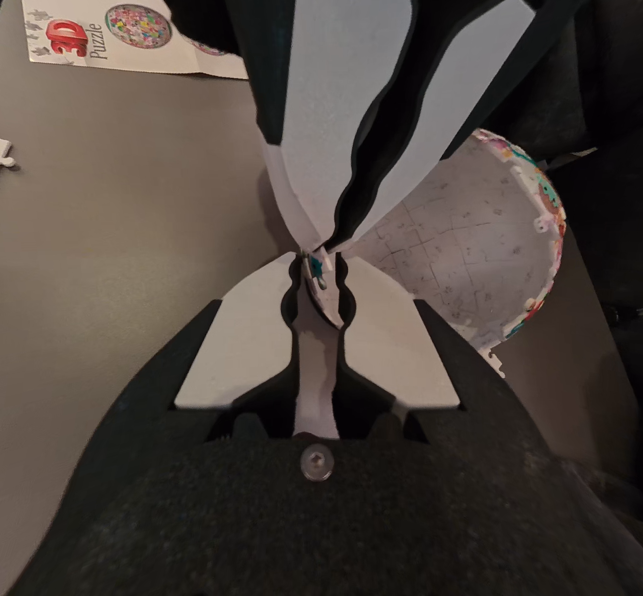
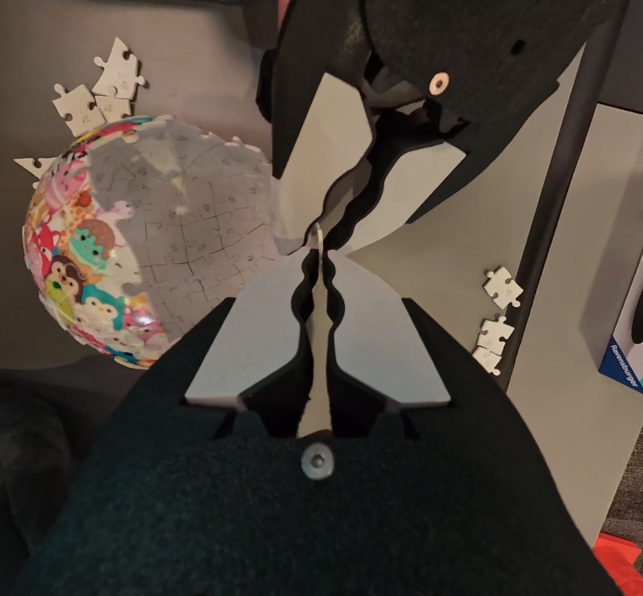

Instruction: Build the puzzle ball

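A small puzzle piece (image 1: 314, 268), white with a teal print, is pinched between both grippers above the table. My left gripper (image 1: 318, 261) is shut on its lower part. My right gripper (image 1: 320, 246) comes in from the top and is shut on its upper edge. In the right wrist view the piece (image 2: 318, 236) shows edge-on between my right gripper (image 2: 318, 258) and my left gripper (image 2: 317, 229), tip to tip. The half-built puzzle ball (image 2: 139, 242) lies on its side just left of the grippers, its white inside facing me. It also shows in the left wrist view (image 1: 469, 248).
Loose white pieces lie behind the ball (image 2: 104, 92) and by a dark bar on the right (image 2: 502, 287). A blue box (image 2: 622, 367) stands at the far right. A printed puzzle sheet (image 1: 104, 22) lies on the grey table (image 1: 121, 196); one loose piece (image 1: 7, 156) lies at its left edge. Both grippers' tips are close together, under 4 cm apart. Both grippers' tips are roughly 20 centimeters from the ball (image 2: 104, 92).
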`<state>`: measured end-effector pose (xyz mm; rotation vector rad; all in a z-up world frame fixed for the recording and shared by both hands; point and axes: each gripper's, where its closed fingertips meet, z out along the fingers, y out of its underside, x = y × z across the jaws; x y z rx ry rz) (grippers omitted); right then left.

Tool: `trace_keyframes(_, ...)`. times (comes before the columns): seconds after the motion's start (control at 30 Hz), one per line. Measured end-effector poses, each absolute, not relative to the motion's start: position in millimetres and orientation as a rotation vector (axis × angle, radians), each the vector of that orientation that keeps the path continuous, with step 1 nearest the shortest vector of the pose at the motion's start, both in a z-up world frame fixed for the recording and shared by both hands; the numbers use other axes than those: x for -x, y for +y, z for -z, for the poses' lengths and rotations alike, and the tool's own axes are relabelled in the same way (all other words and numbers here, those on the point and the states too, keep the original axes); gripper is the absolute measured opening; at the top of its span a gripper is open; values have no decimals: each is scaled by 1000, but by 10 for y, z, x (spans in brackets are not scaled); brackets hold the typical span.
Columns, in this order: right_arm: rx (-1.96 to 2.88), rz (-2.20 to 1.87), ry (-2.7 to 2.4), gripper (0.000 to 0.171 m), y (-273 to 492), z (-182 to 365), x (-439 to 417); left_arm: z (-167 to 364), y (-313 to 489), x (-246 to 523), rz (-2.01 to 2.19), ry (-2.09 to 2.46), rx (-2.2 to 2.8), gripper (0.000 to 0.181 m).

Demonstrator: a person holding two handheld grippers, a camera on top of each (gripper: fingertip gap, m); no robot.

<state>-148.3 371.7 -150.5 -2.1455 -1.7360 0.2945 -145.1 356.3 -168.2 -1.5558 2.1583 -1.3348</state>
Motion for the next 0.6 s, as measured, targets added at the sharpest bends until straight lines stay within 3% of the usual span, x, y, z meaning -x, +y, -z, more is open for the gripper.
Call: trace_keyframes(0.6,2090,-239,-1763,2,3758,1508,1415,1709,3642,1359,1215,2112,1520,3)
